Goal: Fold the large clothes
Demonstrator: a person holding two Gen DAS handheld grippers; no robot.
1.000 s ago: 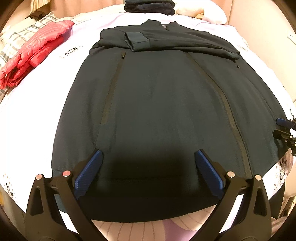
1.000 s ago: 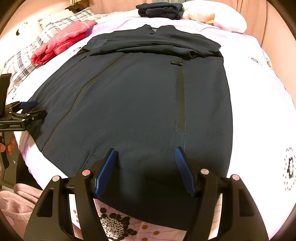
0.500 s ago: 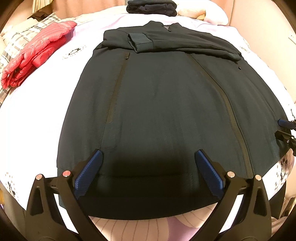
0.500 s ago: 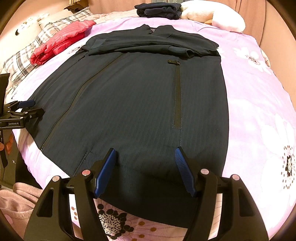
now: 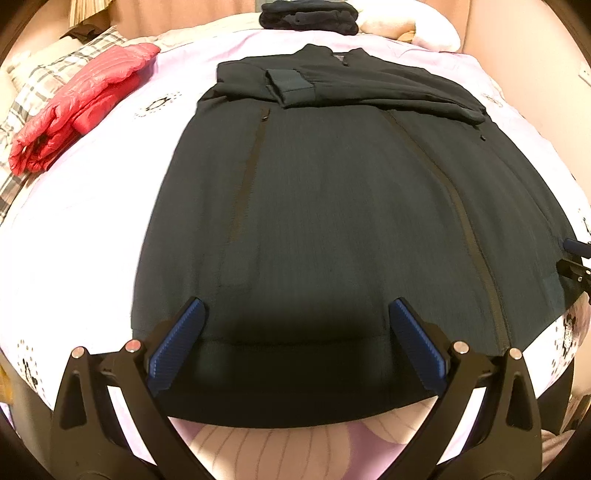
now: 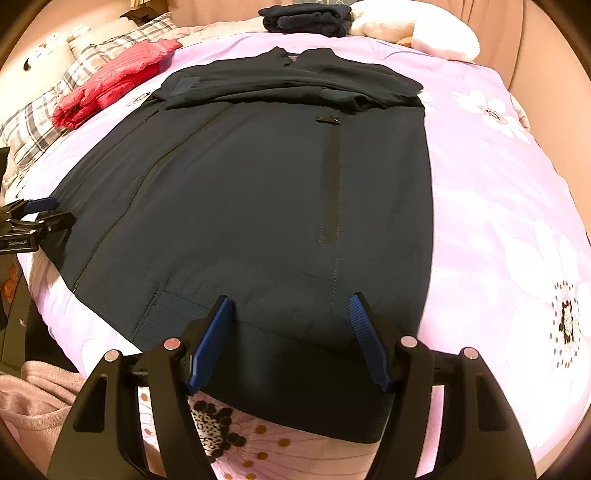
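Observation:
A large dark zip-up jacket point(image 5: 332, 206) point(image 6: 258, 206) lies flat on the bed, front up. Its sleeves are folded across the chest at the far end, and its hem is nearest me. My left gripper point(image 5: 295, 306) hovers open over the left part of the hem, with only flat cloth below its blue pads. My right gripper point(image 6: 290, 299) is open in the same way over the right part of the hem. Each gripper also shows at the edge of the other's view: the right gripper point(image 5: 576, 258) by the jacket's right side, the left gripper point(image 6: 33, 218) by its left side.
The pink floral bed cover point(image 6: 498, 184) point(image 5: 74, 240) extends past the jacket on both sides. A red puffer jacket point(image 5: 74, 110) point(image 6: 114, 81) lies at the far left on a plaid pillow point(image 6: 40, 118). Folded dark clothes point(image 6: 306, 18) and a white cushion point(image 6: 417, 37) sit at the head. A pink blanket point(image 6: 33, 398) hangs near the bed's front left.
Both grippers stay open over the hem and the jacket lies as before. The jacket has only drifted slightly right in the left wrist view.

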